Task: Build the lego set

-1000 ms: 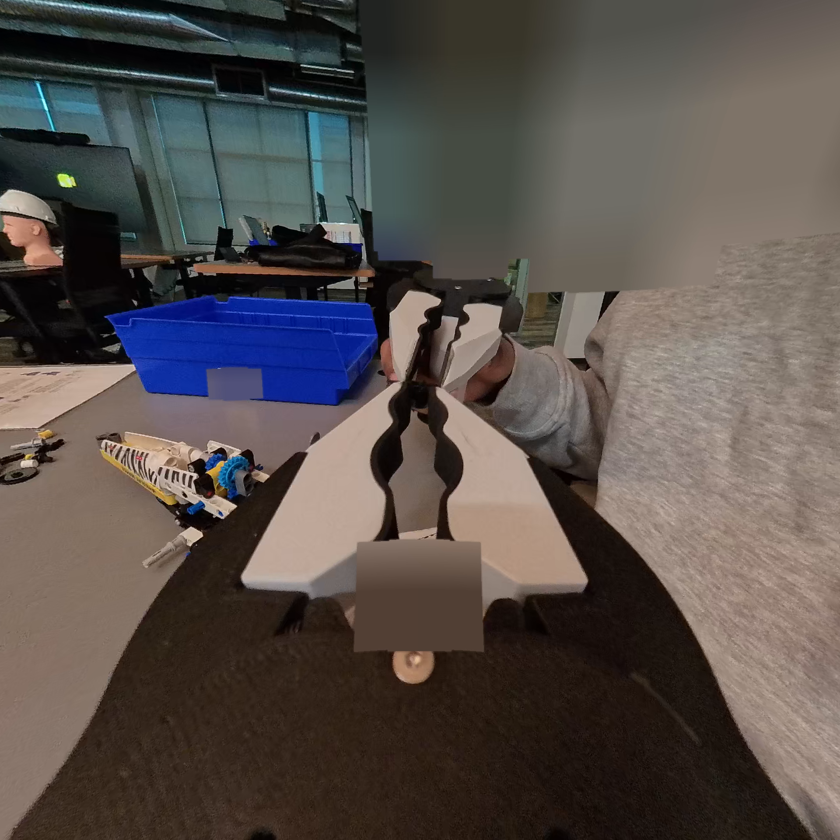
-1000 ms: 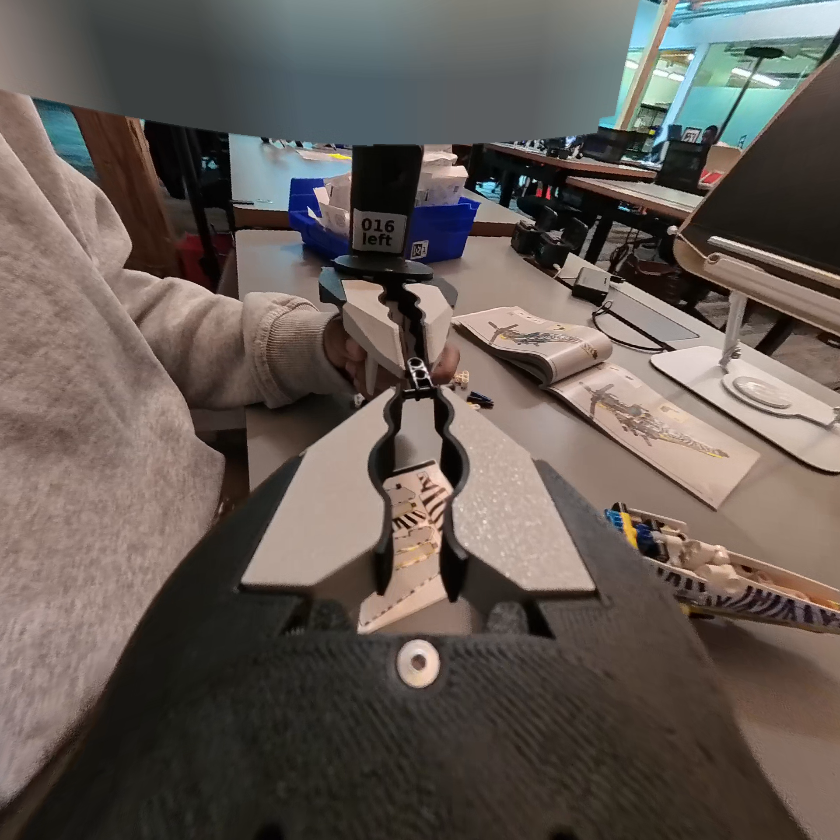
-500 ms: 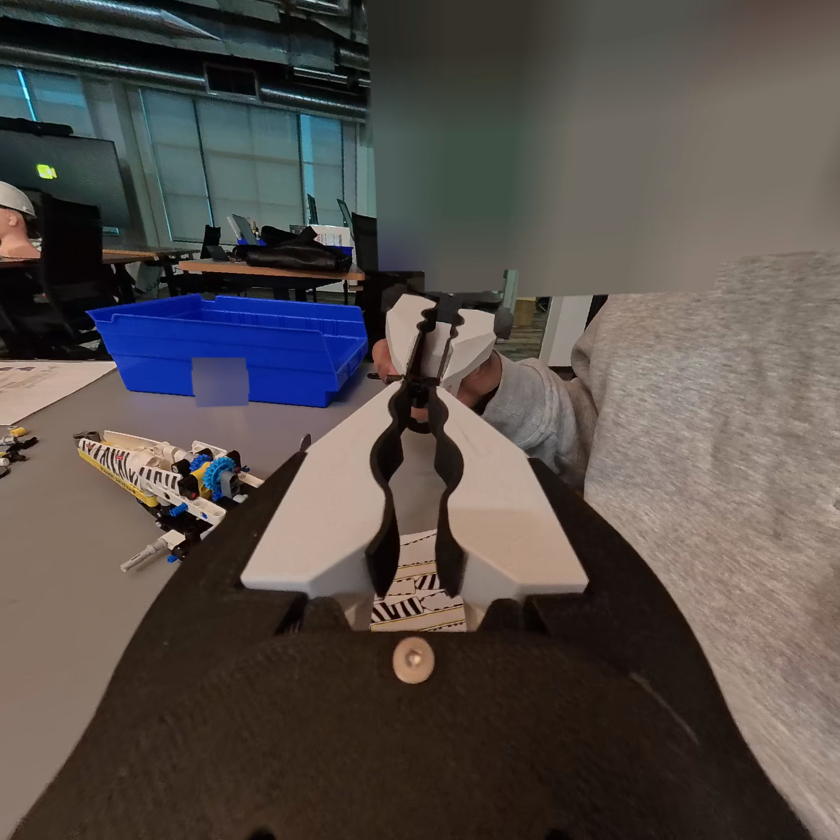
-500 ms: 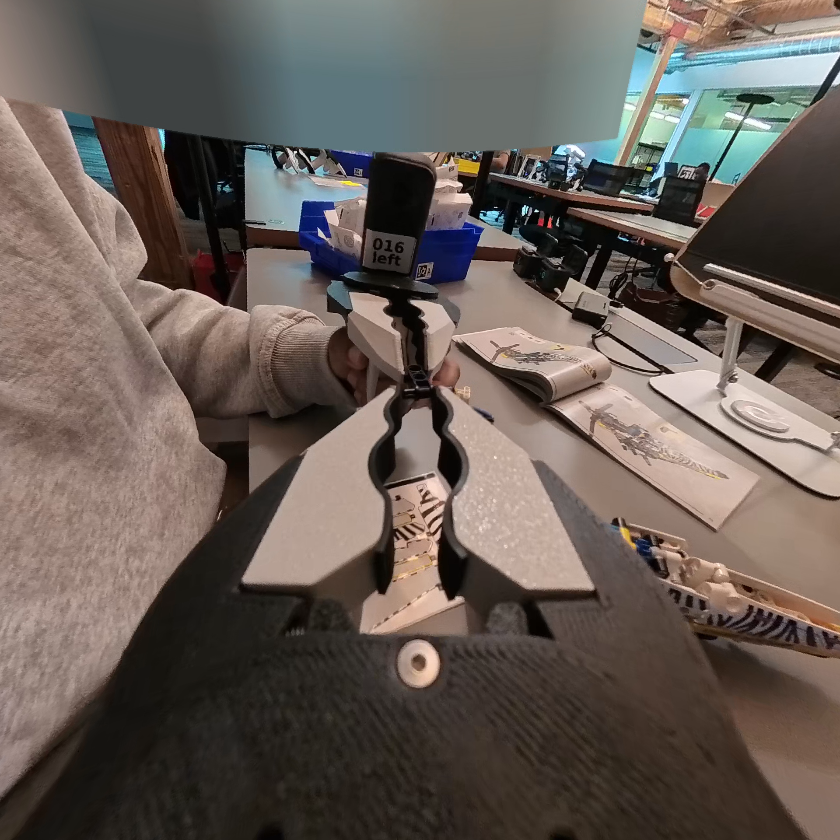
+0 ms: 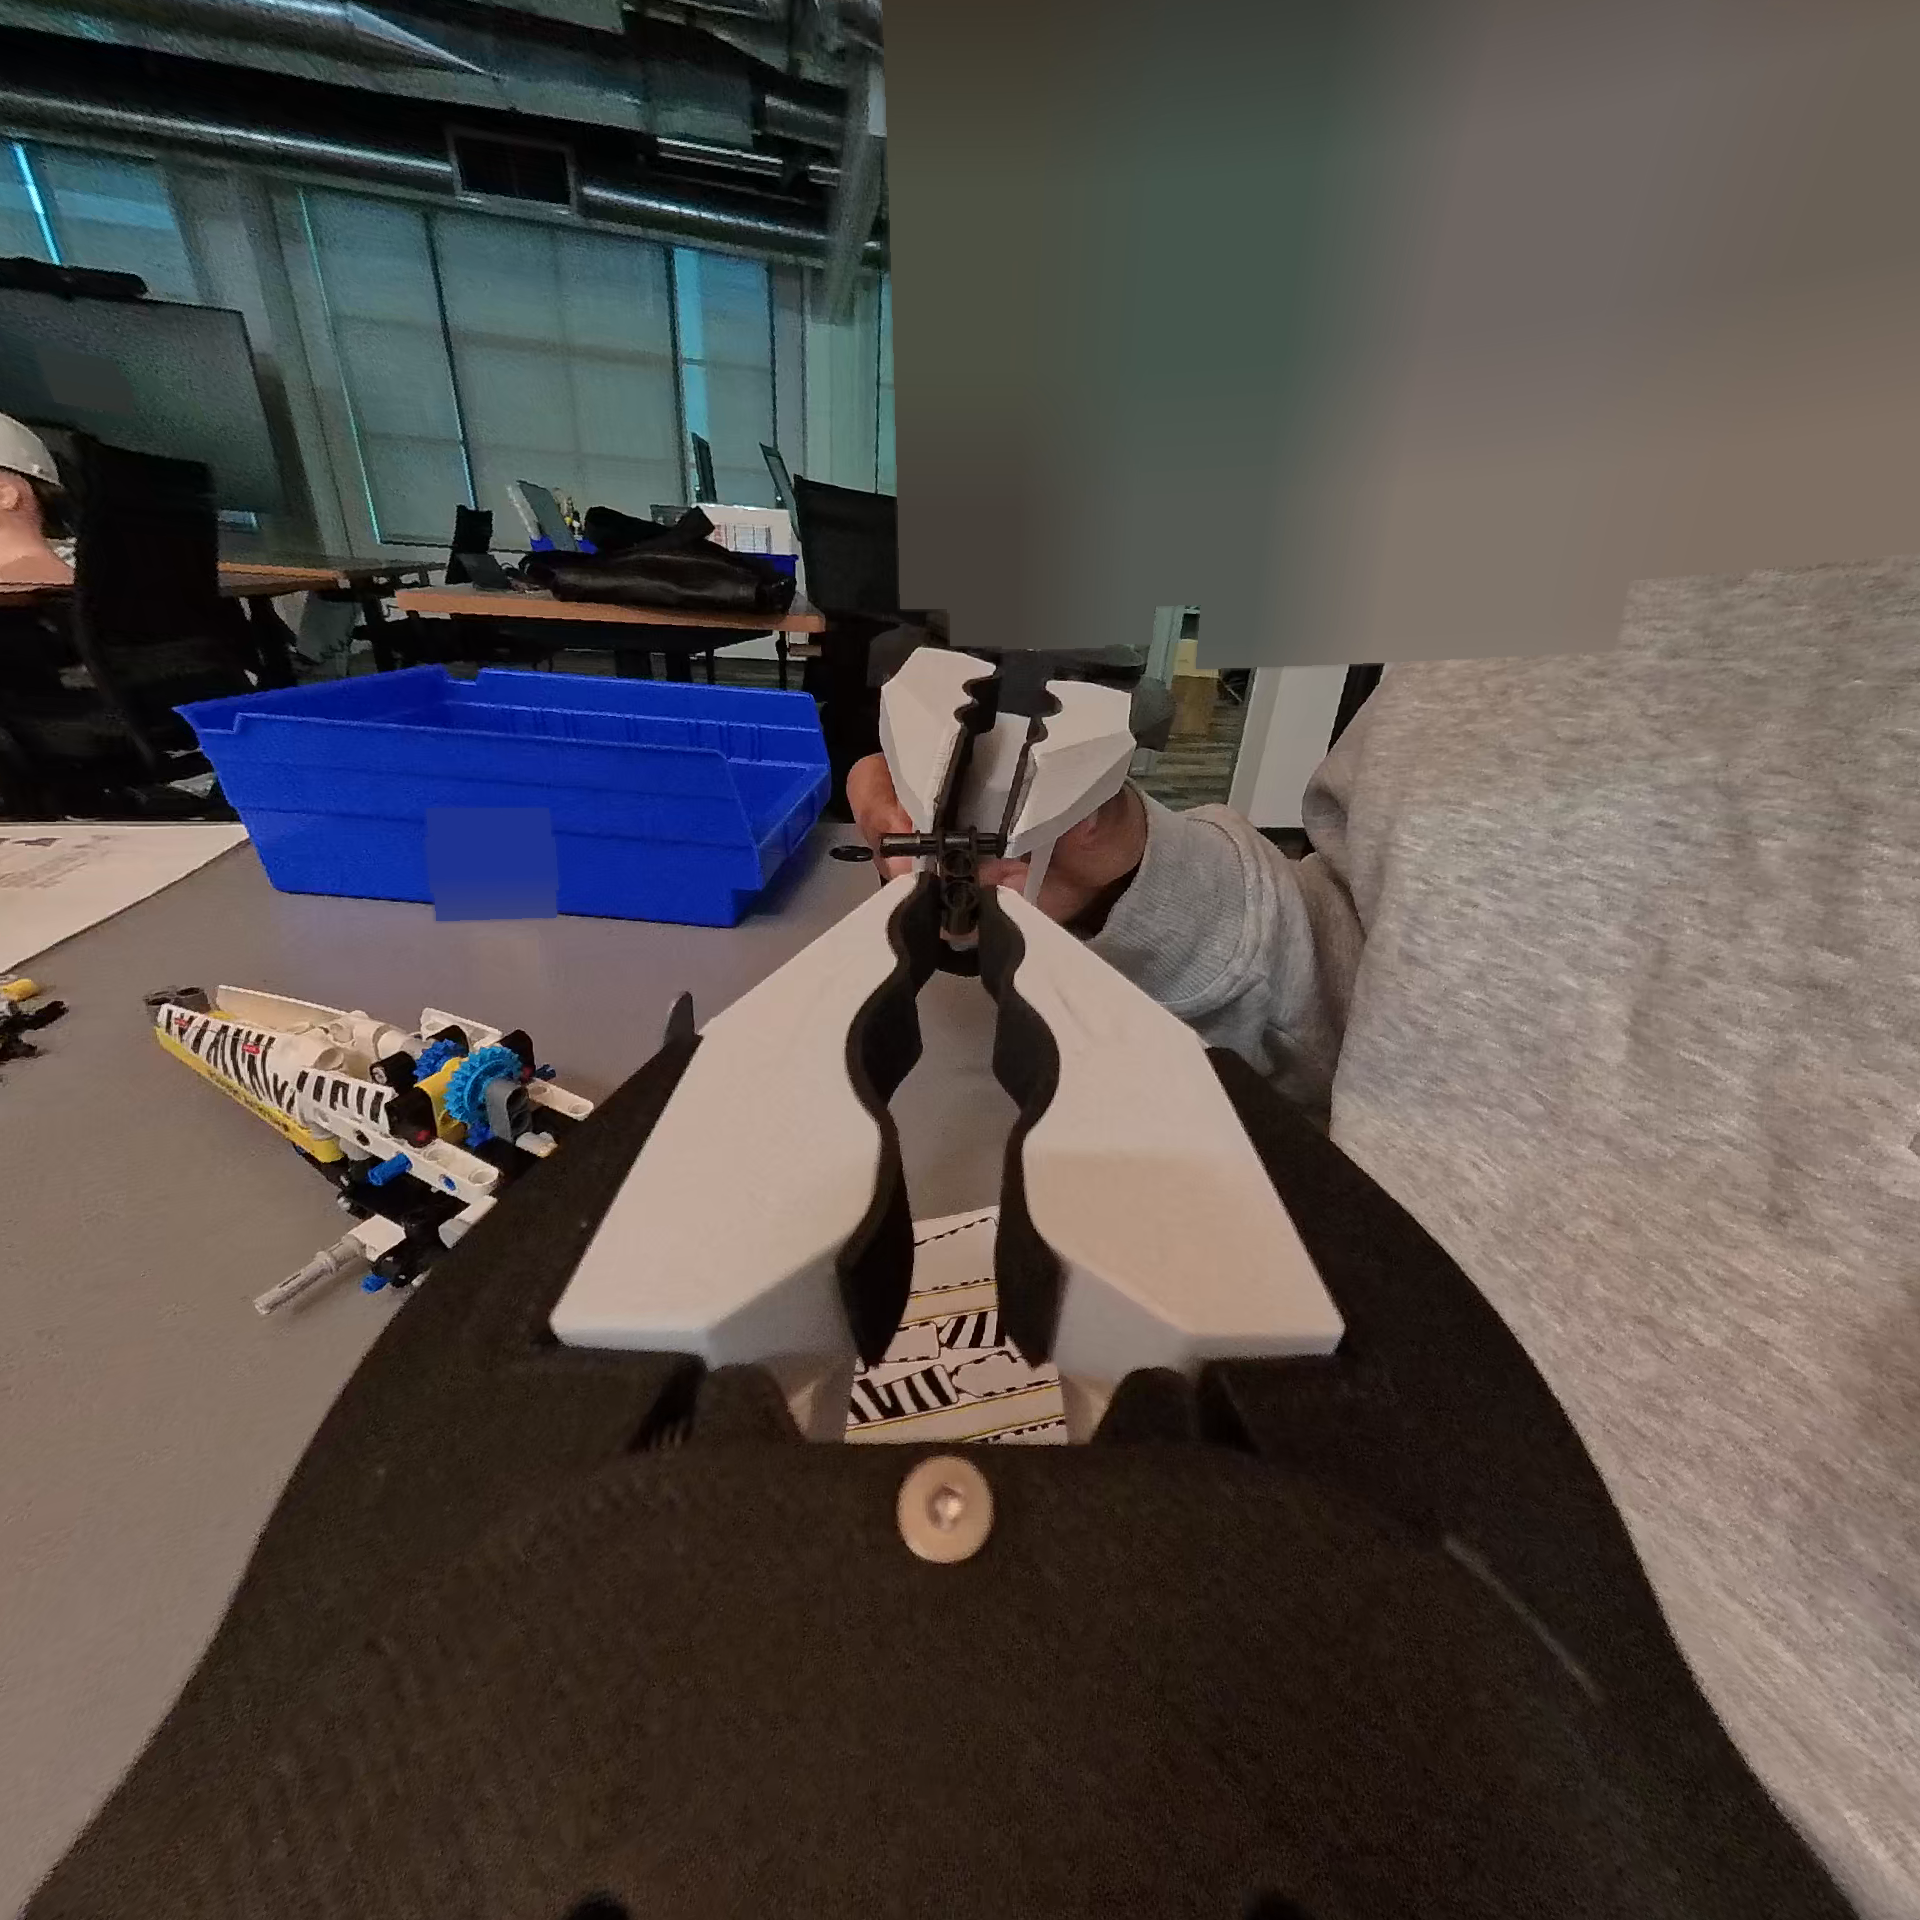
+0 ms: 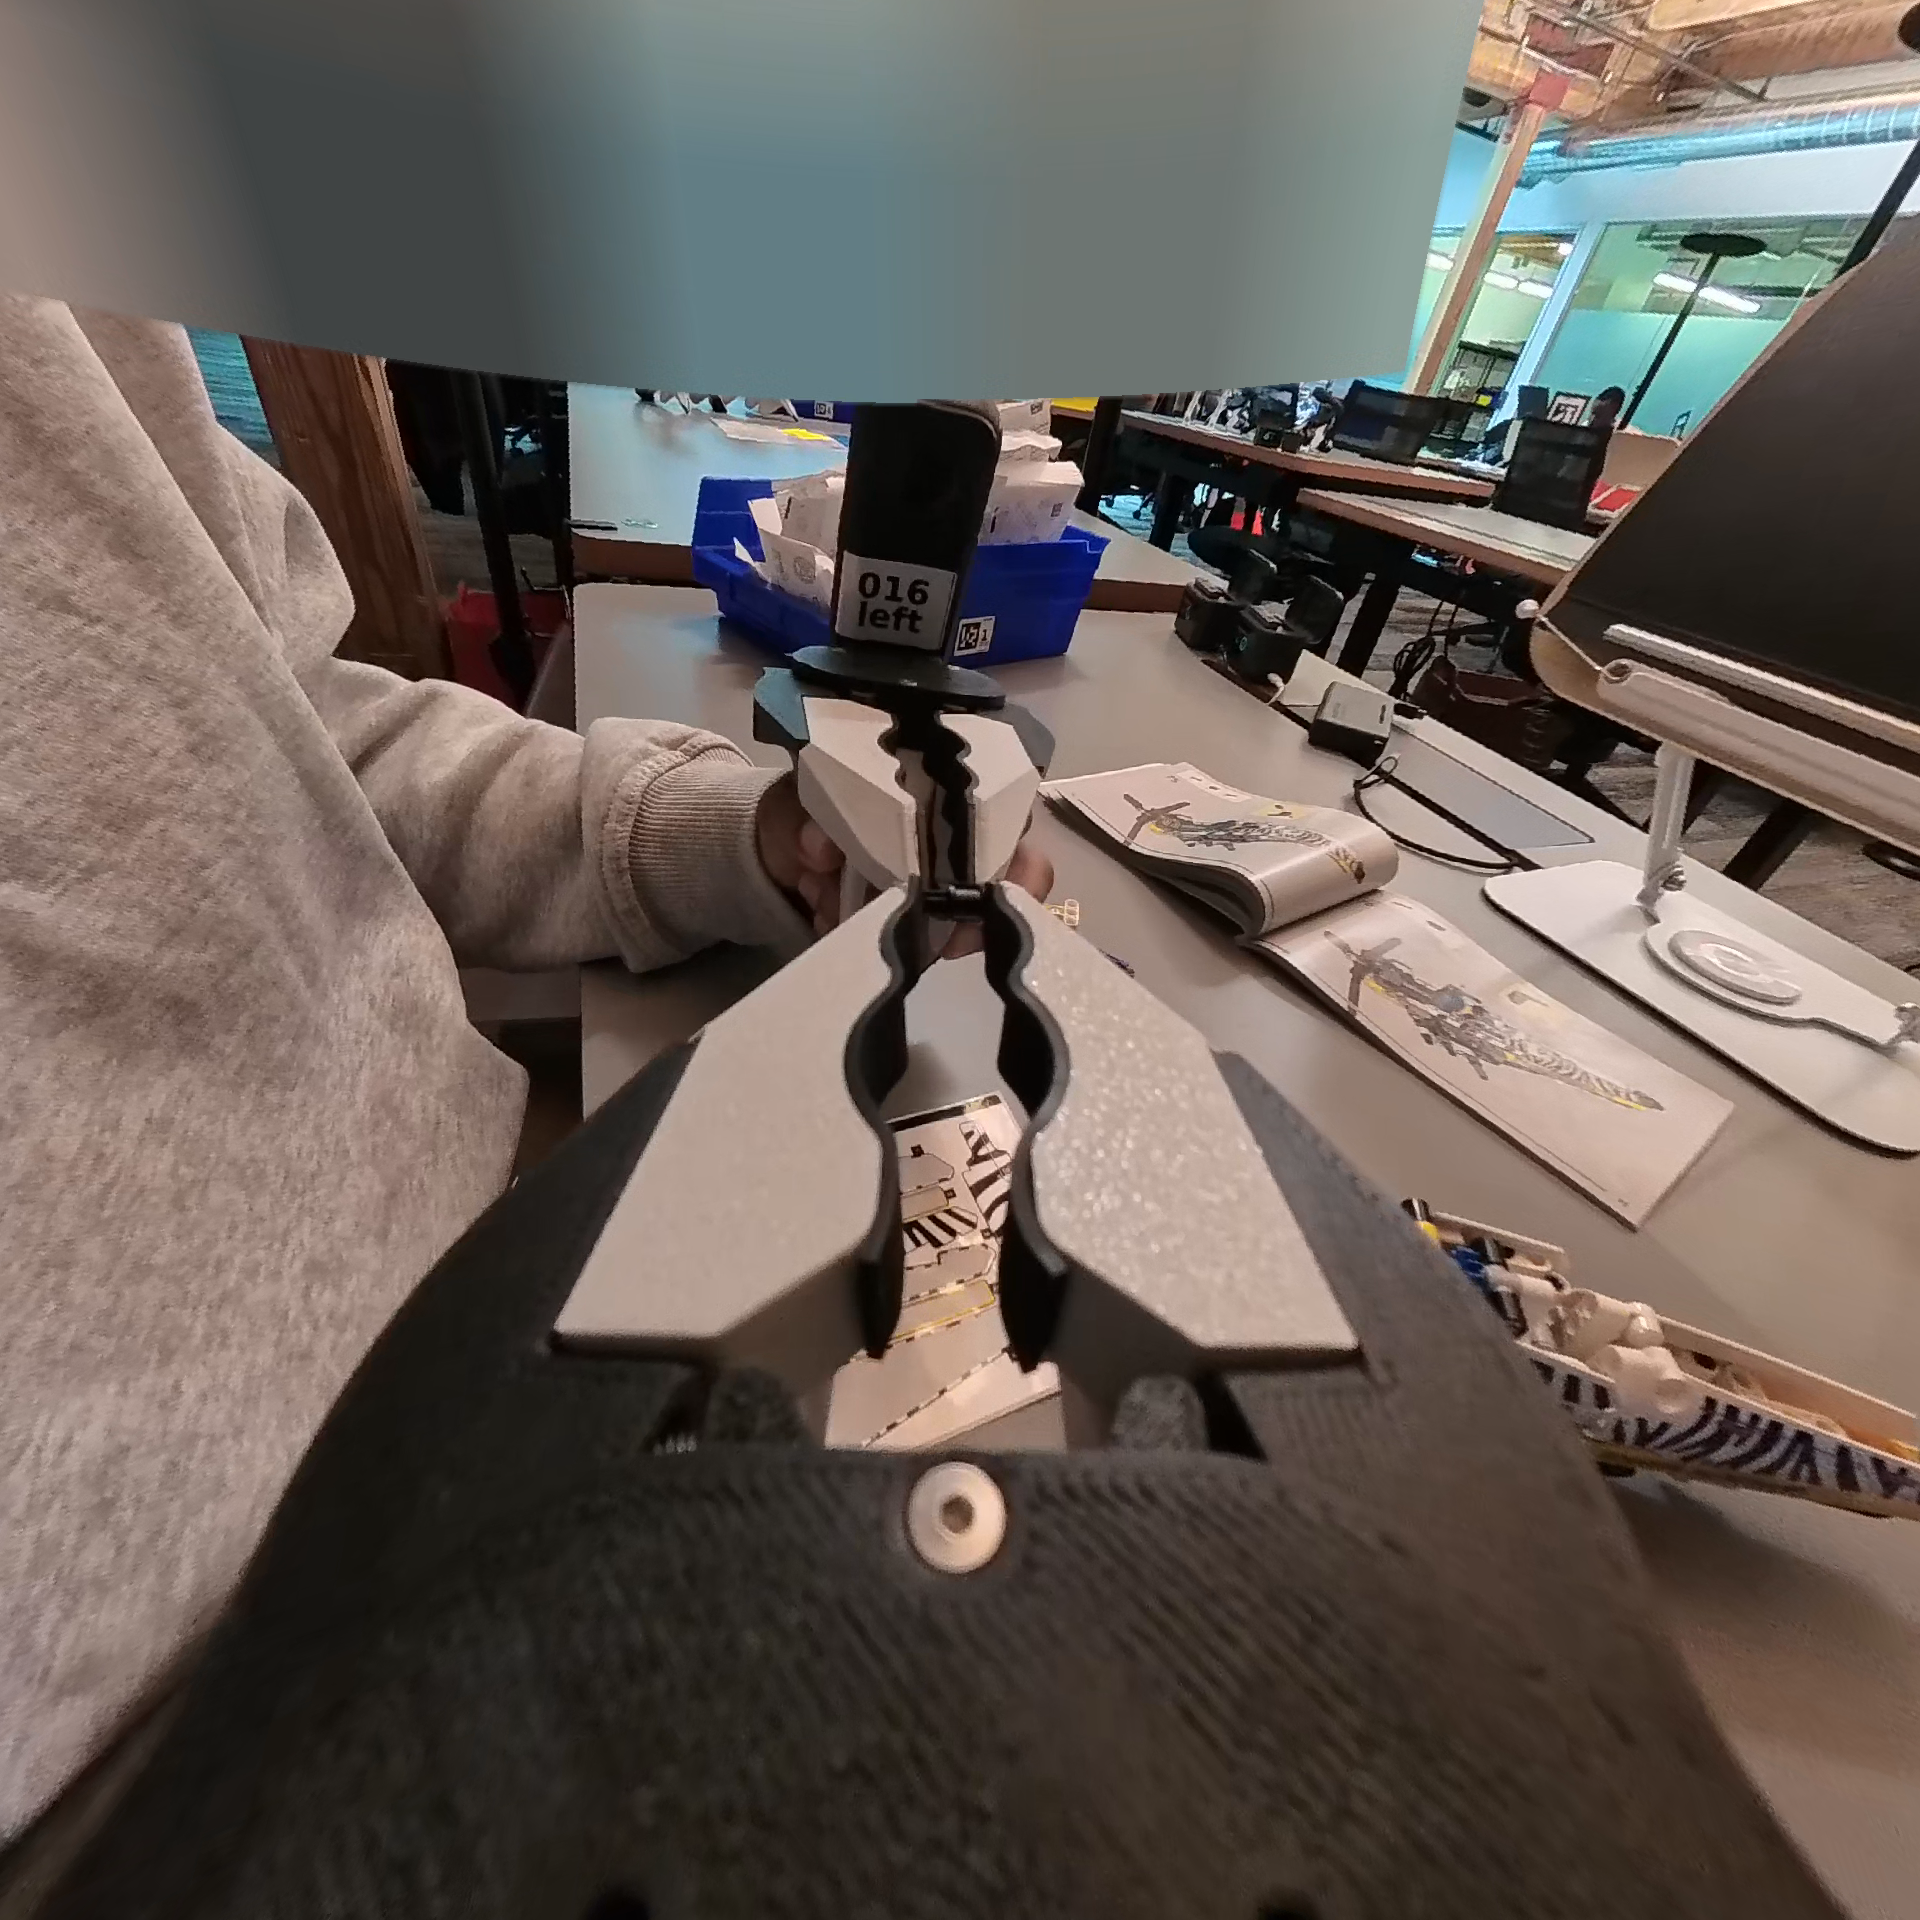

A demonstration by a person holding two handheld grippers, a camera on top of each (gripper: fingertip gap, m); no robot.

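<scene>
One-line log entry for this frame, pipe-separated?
left gripper: shut on small black lego beam | right gripper: shut on thin black lego axle | zebra-striped lego model: on grey table

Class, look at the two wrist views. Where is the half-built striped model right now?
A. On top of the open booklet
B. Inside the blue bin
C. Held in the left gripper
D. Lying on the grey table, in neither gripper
D: the model lies on the table, apart from both grippers, which meet at a small black piece.

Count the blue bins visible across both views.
2. One empty blue bin sits beyond the zebra-striped lego model; one paper-filled blue bin stands behind the left gripper. Others may be hidden.
</scene>
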